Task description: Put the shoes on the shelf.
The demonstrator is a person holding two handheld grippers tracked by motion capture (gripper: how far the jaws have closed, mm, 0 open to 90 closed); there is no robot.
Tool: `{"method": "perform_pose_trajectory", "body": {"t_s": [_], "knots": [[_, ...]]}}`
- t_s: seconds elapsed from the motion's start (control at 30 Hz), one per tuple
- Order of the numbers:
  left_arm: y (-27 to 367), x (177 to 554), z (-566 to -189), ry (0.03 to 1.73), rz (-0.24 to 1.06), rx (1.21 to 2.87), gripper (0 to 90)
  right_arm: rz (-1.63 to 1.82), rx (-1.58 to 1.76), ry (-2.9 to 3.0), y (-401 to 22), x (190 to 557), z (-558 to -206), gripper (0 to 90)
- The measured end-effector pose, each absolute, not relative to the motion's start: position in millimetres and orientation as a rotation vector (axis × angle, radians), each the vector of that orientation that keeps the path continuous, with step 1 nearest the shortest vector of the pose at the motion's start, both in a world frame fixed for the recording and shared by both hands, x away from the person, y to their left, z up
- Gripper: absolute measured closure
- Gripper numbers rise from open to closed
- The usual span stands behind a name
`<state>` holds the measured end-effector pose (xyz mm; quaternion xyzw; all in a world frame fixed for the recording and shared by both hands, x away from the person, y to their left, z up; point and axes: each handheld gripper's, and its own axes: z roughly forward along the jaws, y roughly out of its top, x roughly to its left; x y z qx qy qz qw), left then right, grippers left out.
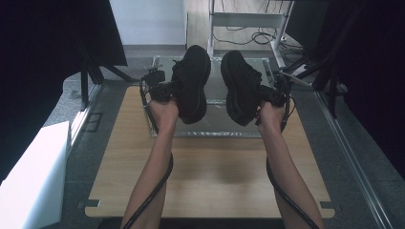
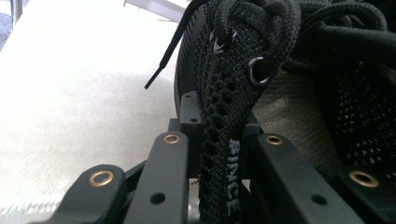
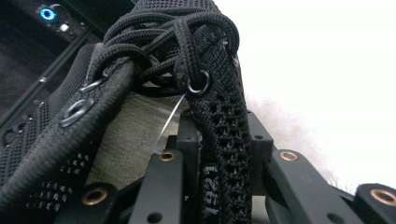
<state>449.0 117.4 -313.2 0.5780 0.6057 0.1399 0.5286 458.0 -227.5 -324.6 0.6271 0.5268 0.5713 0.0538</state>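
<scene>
As both are held aloft, left shoe point(image 1: 192, 81) in left hand-held gripper point(image 1: 165, 89), right shoe point(image 1: 239, 86) in right hand-held gripper point(image 1: 270, 94), each clamped, toes away.

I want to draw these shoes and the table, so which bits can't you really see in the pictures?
- High view: the clear tray is half covered by the left shoe and right shoe.
- Left gripper view: the white word on the shoe's strap is cut off by the bottom edge.
- Right gripper view: the numbers on that strap run behind the right gripper.
- High view: the left gripper is too small and dark.
</scene>
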Motion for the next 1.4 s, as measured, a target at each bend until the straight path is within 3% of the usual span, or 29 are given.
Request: {"method": "perform_pose_trajectory", "body": {"t_s": [0.83, 1.4], "knots": [[85.4, 488.9, -299.6, 1.552, 0.442, 1.486, 75.7, 1.427, 1.831, 1.649, -196.0, 493.2, -308.6, 72.2], [69.2, 496.5, -302.1, 1.561, 0.393, 1.53, 54.5, 1.457, 1.798, 1.668, -180.3, 497.7, -311.8, 55.4]]}}
